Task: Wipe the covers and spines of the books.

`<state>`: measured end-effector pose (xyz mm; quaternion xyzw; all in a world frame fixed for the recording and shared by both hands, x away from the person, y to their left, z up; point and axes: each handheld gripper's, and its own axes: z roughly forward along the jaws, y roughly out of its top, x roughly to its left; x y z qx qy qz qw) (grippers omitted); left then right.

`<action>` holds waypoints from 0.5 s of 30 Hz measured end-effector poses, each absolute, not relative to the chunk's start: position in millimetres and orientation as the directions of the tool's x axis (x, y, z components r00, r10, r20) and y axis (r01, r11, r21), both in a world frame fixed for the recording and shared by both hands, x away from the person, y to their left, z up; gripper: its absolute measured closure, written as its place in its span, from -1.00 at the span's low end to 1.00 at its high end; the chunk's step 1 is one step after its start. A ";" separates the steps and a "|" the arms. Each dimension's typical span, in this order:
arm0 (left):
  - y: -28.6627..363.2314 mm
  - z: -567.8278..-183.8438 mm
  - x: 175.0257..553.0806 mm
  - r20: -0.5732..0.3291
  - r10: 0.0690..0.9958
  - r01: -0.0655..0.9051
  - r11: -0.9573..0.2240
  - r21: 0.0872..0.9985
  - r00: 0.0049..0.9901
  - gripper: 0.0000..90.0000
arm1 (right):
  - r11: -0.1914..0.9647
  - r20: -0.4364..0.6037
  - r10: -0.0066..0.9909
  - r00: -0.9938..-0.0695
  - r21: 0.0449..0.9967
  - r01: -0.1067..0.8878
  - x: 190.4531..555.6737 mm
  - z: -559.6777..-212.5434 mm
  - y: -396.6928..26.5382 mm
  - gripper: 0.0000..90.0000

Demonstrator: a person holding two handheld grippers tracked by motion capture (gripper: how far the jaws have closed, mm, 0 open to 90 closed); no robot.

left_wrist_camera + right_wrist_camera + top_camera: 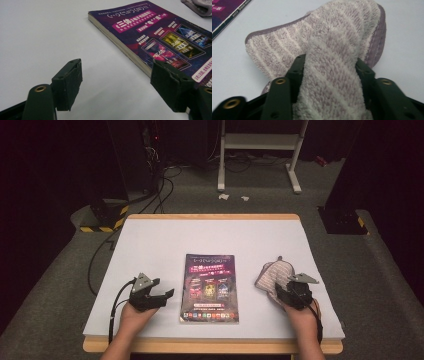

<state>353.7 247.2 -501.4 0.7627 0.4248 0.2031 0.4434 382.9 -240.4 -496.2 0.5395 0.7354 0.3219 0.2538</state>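
Both forearms enter from the near table edge. The left gripper [167, 294] rests low on the white table [150, 245], angled toward the book [209, 287], jaws spread with nothing between them; in the left gripper view one jaw sits just beside the book's near edge. The right gripper [278, 292] points away from the person, and a fold of the striped towel [274, 274] lies between its jaws, filling the gap; I cannot tell whether the pads press on it. The towel lies bunched right of the book, apart from it.

White table [150, 245], book [209, 287], striped towel [272, 275]
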 end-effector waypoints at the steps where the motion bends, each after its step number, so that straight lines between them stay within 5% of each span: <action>1: 246.5 -501.5 353.9 -0.063 0.826 0.466 -0.252 0.848 0.560 -0.43 | 0.207 -0.024 0.957 -0.288 0.753 0.624 382.6 -495.0 -240.9 -0.01; 5: 241.3 -502.3 353.2 -0.060 0.819 0.468 -0.264 0.843 0.570 -0.43 | 0.175 -0.004 0.961 -0.276 0.781 0.600 379.4 -485.6 -240.9 -0.22; 15: 234.3 -501.8 351.0 -0.056 0.810 0.464 -0.276 0.842 0.583 -0.43 | 0.162 0.000 0.954 -0.301 0.843 0.513 365.9 -457.7 -234.2 -0.30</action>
